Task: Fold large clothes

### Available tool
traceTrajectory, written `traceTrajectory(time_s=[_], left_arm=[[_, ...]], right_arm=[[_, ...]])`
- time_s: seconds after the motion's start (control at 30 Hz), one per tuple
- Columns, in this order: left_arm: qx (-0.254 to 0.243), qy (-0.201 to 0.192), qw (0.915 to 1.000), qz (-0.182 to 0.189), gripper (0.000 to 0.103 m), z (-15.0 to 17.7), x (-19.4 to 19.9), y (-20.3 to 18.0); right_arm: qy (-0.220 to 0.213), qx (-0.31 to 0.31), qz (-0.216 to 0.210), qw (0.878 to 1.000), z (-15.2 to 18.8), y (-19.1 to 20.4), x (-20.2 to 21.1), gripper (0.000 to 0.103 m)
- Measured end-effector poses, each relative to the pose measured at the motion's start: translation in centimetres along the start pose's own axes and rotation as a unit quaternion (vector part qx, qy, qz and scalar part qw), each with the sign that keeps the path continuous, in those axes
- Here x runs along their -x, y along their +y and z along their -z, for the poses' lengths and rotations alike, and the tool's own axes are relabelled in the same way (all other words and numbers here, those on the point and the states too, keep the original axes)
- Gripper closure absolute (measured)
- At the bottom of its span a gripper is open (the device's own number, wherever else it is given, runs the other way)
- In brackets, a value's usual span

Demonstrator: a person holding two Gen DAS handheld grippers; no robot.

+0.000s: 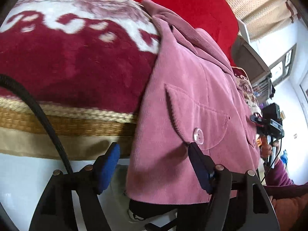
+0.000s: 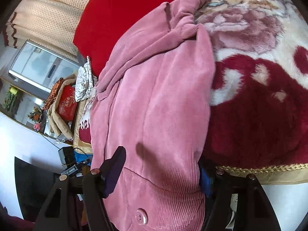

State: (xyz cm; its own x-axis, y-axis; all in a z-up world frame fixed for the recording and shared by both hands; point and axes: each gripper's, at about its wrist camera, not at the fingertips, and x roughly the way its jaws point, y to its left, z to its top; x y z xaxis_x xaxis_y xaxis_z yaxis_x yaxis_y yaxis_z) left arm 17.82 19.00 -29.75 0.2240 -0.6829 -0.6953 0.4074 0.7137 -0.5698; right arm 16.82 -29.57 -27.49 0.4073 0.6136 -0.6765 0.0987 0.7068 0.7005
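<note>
From the left wrist we see the pink corduroy coat draped over the edge of the red floral blanket. Our left gripper gapes wide, holding nothing, its right fingertip touching the coat beside a clear button. From the right wrist, our right gripper stands wide around the coat's hem; a grip we cannot tell.
</note>
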Motion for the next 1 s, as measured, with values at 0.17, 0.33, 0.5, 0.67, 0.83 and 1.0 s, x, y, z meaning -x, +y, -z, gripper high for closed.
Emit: traceTrajectory(time_s=[0.17, 0.33, 0.5, 0.67, 0.83, 1.0], left_arm=[[-0.018, 0.012, 0.9997, 0.011, 0.084, -0.2, -1.2, -0.9], [-0.016, 0.012, 0.9995, 0.025, 0.073, -0.5, -1.1, -1.1], [0.004, 0.020, 0.9981, 0.057, 0.059, -0.7, -1.8, -0.5], [-0.023, 0.009, 0.9966, 0.079, 0.094, -0.6, -1.6, -2.0], [-0.052, -0.020, 0.9941, 0.094, 0.097, -1.4, 0.3, -4.1], [-0.067, -0.080, 0.9879, 0.116, 0.097, -3.5, 3.9, -6.0]], right_arm=[[-0.015, 0.043, 0.000, 0.999, -0.4, 1.9, 0.9, 0.070], [0.018, 0.008, 0.010, 1.000, -0.2, 0.7, -0.1, 0.065], [0.028, 0.018, -0.017, 0.999, 0.1, 1.5, -0.6, 0.063], [0.030, 0.043, -0.031, 0.998, 0.5, 2.6, -0.4, 0.065], [0.038, 0.033, -0.028, 0.998, 0.5, 2.5, -1.0, 0.067], [-0.003, 0.042, -0.069, 0.997, -0.7, 4.8, 0.9, 0.077]])
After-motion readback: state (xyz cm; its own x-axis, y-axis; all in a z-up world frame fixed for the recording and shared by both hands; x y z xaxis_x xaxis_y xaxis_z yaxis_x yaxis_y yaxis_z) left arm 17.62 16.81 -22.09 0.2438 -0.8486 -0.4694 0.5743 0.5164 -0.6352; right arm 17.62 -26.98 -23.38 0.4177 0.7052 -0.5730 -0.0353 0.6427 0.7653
